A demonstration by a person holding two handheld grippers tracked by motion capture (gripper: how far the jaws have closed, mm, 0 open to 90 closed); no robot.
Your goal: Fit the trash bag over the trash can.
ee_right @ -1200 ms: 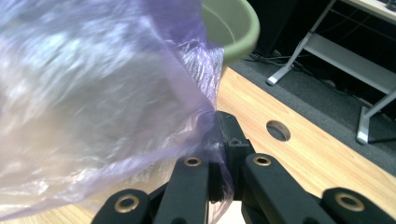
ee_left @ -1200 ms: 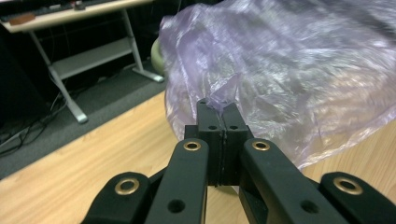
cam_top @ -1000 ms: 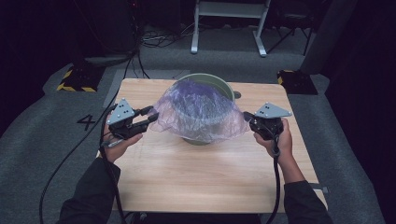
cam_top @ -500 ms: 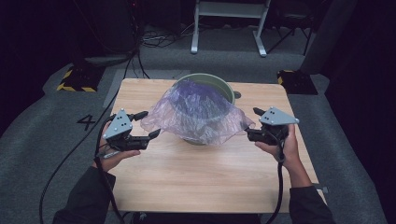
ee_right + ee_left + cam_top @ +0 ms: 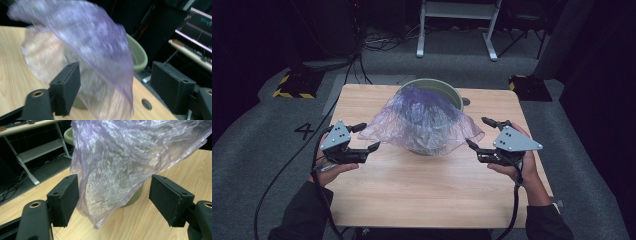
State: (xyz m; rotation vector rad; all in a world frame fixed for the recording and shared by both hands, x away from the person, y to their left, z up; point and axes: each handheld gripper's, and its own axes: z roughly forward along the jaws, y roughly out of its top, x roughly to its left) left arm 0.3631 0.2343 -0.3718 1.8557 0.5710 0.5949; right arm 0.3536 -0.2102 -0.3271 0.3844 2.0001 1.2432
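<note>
The wooden table point(image 5: 427, 195) is carrying everything, and the green bowl point(image 5: 447, 90) serves as the landmark: it is standing on the far half of the tabletop, roughly midway between the side edges. A small round hole point(image 5: 466, 101) in the tabletop is sitting just beside the bowl's right rim.

The purple plastic bag point(image 5: 424, 120) is lying draped over the bowl, covering its near rim and most of its opening, while the far rim is showing green above it. The bag's loose edges are hanging out past the bowl on both sides, down toward the tabletop.

The left gripper point(image 5: 362, 137) is hovering to the left of the bowl, just off the bag's left corner. Its jaws have just been opening and are standing apart; in the left gripper view the bag point(image 5: 120, 170) is hanging between the pads point(image 5: 68, 197) without being pinched.

The right gripper point(image 5: 484, 135) is hovering to the right of the bowl, near the bag's right corner. Its jaws have also just been opening and are released; in the right gripper view the blurred bag point(image 5: 100, 50) is drooping between them, unclamped.
</note>
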